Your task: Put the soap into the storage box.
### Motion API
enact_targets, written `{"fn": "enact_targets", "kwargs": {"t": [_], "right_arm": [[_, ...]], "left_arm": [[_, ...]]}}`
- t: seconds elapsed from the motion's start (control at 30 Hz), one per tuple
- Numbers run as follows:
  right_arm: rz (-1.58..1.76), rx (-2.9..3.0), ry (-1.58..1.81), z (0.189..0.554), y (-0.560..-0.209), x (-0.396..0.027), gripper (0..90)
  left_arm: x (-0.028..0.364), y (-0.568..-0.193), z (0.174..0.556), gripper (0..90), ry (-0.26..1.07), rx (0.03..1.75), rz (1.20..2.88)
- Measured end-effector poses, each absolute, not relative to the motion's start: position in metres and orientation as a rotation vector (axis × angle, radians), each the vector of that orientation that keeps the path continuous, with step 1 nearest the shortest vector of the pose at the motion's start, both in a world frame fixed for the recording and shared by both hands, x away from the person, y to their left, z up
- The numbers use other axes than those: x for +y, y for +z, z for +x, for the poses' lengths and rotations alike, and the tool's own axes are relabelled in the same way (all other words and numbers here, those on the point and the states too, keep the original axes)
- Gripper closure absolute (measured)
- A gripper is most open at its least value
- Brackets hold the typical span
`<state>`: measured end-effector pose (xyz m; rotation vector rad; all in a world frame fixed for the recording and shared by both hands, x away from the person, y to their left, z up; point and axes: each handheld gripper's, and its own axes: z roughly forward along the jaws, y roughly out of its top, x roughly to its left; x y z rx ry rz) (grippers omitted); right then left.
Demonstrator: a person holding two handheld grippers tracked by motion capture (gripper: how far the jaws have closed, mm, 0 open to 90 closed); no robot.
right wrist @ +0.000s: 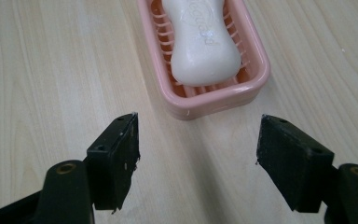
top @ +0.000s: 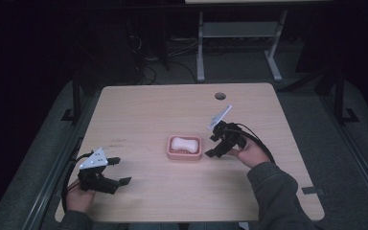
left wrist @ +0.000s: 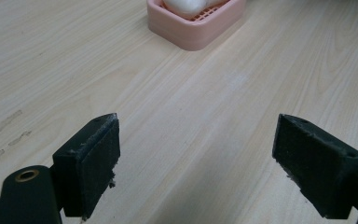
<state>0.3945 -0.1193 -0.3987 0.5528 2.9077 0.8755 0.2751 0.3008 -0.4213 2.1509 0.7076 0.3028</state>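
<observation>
A white bar of soap (top: 183,143) (right wrist: 203,43) lies in a pink soap dish (top: 170,151) (right wrist: 219,102) near the middle of the wooden table (top: 172,110). My right gripper (top: 212,145) (right wrist: 196,149) stands just right of the dish, its jaws open and empty, pointing at the dish's short end. My left gripper (top: 119,170) (left wrist: 196,158) rests near the table's front left corner, open with nothing between its jaws. In the left gripper view the dish (left wrist: 191,35) shows farther off at the top edge.
A round cable hole (top: 220,96) sits at the table's far edge. Beyond the table stand grey desk legs (top: 201,48) and floor cables. A dark tab (top: 313,190) sticks out at the table's right front edge.
</observation>
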Motion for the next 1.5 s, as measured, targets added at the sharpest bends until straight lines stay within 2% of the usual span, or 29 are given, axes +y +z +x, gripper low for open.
{"fn": "enact_targets", "kwargs": {"t": [1.5], "right_arm": [[0.683,2.869,0.937,0.356,-0.423,-0.175,29.1]], "left_arm": [[0.299,-0.422,0.274,14.8,0.305,0.708,2.160]]}}
